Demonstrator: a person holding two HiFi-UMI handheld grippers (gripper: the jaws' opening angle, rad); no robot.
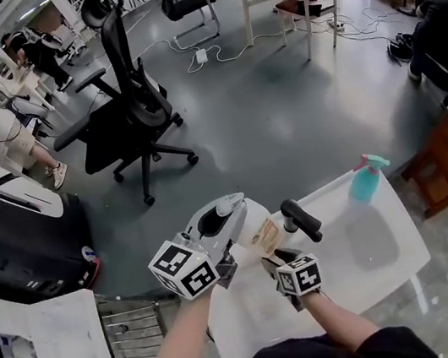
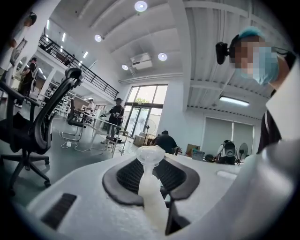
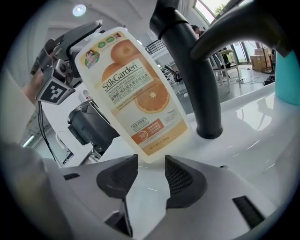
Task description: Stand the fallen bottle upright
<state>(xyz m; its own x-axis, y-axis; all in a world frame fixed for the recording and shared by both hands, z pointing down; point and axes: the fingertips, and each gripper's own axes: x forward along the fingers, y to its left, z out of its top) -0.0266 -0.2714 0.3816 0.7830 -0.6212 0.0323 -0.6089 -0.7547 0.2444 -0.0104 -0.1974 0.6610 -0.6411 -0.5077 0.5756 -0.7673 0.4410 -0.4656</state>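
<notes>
— Starting with the left gripper (image 2: 151, 180). Closed or apart?
— Closed nearly all the way, pinching the translucent white pump stem (image 2: 150, 161) atop the white plastic bottle with the orange-fruit label (image 3: 133, 89). Caught between both dark ribbed pads (image 2: 180, 176).
— And the right gripper (image 3: 150, 180)?
— Partly apart, holding nothing. Aimed at the base of that bottle, just ahead of the pads, with no contact seen.
— Where to find the bottle?
— Toward the left end of the white table (image 1: 375, 254), close to its far edge, just beside the black bent tap (image 3: 206, 93). Tilted rather than upright, pump end toward the left gripper, base toward the right one. Cannot tell whether resting on the tabletop or lifted clear.
— Anything else up there?
— A teal spray bottle (image 1: 367, 177), upright at the far right corner, well apart from both grippers.
— Beyond the table?
— Grey floor (image 1: 281, 112) with a black office chair (image 1: 118, 137), plus people at desks over on the left.
</notes>
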